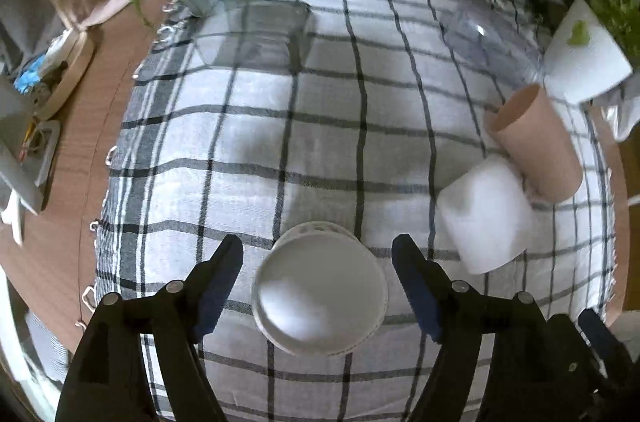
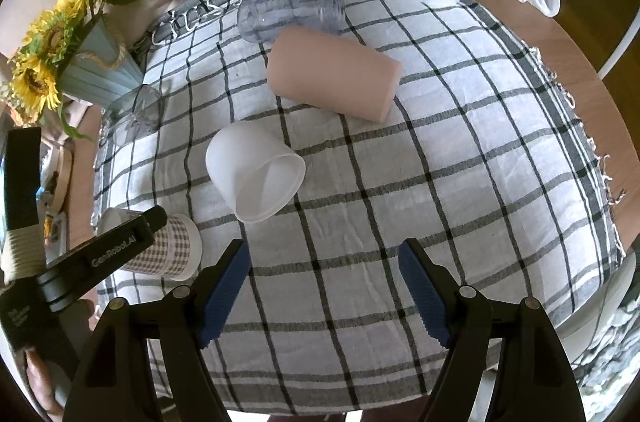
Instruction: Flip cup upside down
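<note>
Two tools hover over a checked cloth (image 2: 400, 222) on the tabletop, both spread wide and holding nothing. Between the left tool (image 1: 318, 280) fingers lies a gingham paper cup (image 1: 320, 286) on its side, its end facing the camera; nothing touches it. It looks light and easily crushed, so a gentle grip across its side wall seems wisest. Near it lie a white cup (image 2: 252, 174), a pink cup (image 2: 332, 74) and two clear tumblers, all tipped over. The right tool (image 2: 324, 290) waits over bare cloth.
</note>
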`<state>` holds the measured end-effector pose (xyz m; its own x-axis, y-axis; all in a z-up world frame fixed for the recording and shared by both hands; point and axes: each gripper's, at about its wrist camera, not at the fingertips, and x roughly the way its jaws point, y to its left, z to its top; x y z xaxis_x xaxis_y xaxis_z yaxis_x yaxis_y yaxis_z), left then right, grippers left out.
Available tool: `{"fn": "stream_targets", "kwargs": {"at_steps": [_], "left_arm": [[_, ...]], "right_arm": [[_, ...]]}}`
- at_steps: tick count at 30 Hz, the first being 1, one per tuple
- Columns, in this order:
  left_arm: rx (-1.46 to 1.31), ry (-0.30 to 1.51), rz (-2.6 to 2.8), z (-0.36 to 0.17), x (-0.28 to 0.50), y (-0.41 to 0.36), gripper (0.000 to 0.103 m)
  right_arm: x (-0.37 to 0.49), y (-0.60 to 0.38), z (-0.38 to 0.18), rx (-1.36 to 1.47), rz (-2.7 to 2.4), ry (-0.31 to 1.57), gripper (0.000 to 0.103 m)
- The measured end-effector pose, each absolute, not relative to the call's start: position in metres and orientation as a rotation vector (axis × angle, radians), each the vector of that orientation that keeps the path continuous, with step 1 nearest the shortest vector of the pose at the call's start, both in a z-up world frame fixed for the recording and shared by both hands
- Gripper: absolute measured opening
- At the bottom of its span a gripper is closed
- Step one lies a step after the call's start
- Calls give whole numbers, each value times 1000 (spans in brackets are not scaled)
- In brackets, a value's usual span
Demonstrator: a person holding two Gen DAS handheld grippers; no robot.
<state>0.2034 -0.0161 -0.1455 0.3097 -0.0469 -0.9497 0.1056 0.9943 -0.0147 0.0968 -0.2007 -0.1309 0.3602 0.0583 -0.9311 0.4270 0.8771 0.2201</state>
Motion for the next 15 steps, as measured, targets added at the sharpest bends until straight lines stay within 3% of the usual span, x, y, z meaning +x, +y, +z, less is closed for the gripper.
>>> {"fn": "stream_targets", "kwargs": {"at_steps": [3,6,9,15], "left_arm": [[34,1197,-88,-132,198,-13,90],[23,1142,-79,-114,189,-10,91],[24,1088,-74,-98,176,-6,98],[71,1012,-46,-76,145,-3,99]], "right_arm": [[97,-198,-127,446,-239,1183,79],[96,-198,-121,434,-234,1172,79],[91,-198,-113,425,-223,1154,81],[74,-196,-88,381,-189,1082,85]]}}
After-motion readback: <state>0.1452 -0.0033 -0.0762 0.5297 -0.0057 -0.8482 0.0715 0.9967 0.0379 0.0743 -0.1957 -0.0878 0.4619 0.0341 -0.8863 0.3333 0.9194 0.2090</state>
